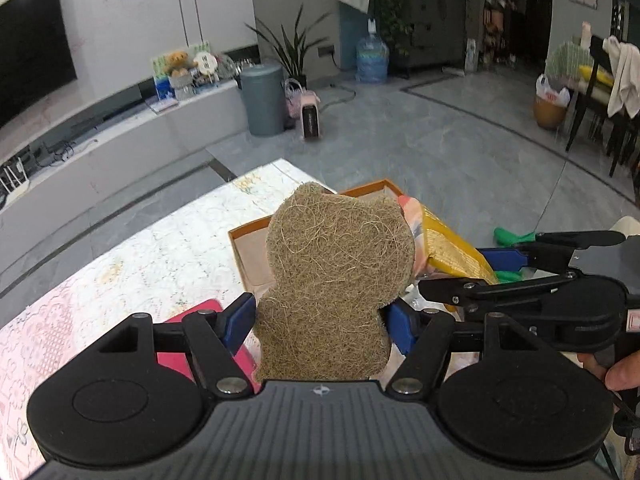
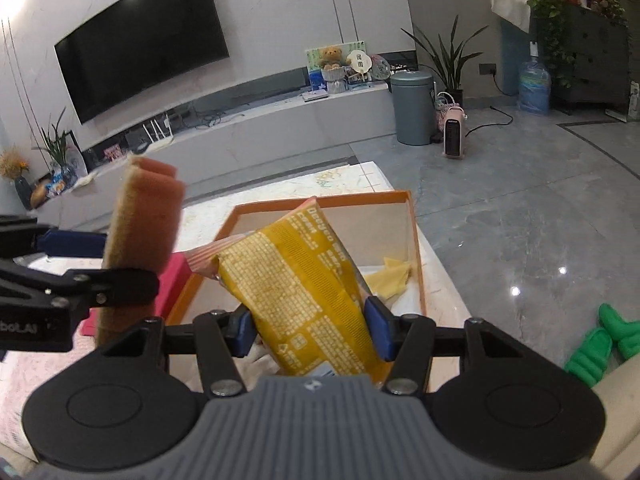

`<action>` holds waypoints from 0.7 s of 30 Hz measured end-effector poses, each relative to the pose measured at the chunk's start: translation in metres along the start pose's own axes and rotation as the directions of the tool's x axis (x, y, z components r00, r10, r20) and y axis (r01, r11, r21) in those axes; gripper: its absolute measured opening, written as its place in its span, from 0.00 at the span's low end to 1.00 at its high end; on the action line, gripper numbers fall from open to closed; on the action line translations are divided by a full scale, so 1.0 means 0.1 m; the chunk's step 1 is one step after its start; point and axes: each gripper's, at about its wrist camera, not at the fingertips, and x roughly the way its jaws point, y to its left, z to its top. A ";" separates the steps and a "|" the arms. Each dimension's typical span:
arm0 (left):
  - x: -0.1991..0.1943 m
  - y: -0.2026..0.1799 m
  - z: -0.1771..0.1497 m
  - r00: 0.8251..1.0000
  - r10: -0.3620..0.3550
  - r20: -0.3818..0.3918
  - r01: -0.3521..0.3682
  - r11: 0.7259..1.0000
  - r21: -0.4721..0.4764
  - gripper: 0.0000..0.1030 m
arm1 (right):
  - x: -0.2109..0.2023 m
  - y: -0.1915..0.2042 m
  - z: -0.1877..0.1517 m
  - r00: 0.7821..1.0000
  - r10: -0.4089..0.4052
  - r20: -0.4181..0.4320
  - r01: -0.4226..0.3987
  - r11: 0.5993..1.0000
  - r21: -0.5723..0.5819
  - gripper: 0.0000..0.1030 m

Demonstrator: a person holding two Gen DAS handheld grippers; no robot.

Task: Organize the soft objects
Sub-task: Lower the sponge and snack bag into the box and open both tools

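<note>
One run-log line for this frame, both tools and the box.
left tool: shut on scouring pad, upright | right tool: shut on yellow packet, over orange box | box: holds pale yellow item

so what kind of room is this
Most likely a home living room: a wall-mounted TV above a long low media console, a teddy bear on it, and houseplants.

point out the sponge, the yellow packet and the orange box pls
sponge (image 1: 332,276): left wrist view, middle of its fibrous face.
yellow packet (image 2: 308,292): right wrist view, middle of its printed side.
orange box (image 2: 320,202): right wrist view, far rim.
</note>
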 end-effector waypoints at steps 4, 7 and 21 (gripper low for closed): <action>0.24 -0.04 0.02 0.998 0.042 -0.048 -0.040 0.998 0.057 0.77 | 0.22 0.02 0.07 0.999 -0.038 0.003 0.038 0.994 -0.104 0.53; 0.39 -0.05 0.00 0.993 0.091 -0.073 -0.082 0.989 0.125 0.77 | 0.41 0.06 0.12 0.998 -0.067 -0.003 0.066 0.980 -0.186 0.53; 0.93 -0.20 -0.03 0.989 0.103 -0.109 -0.070 0.960 0.271 0.76 | 1.01 0.16 0.10 0.988 -0.104 -0.111 0.043 0.892 -0.450 0.48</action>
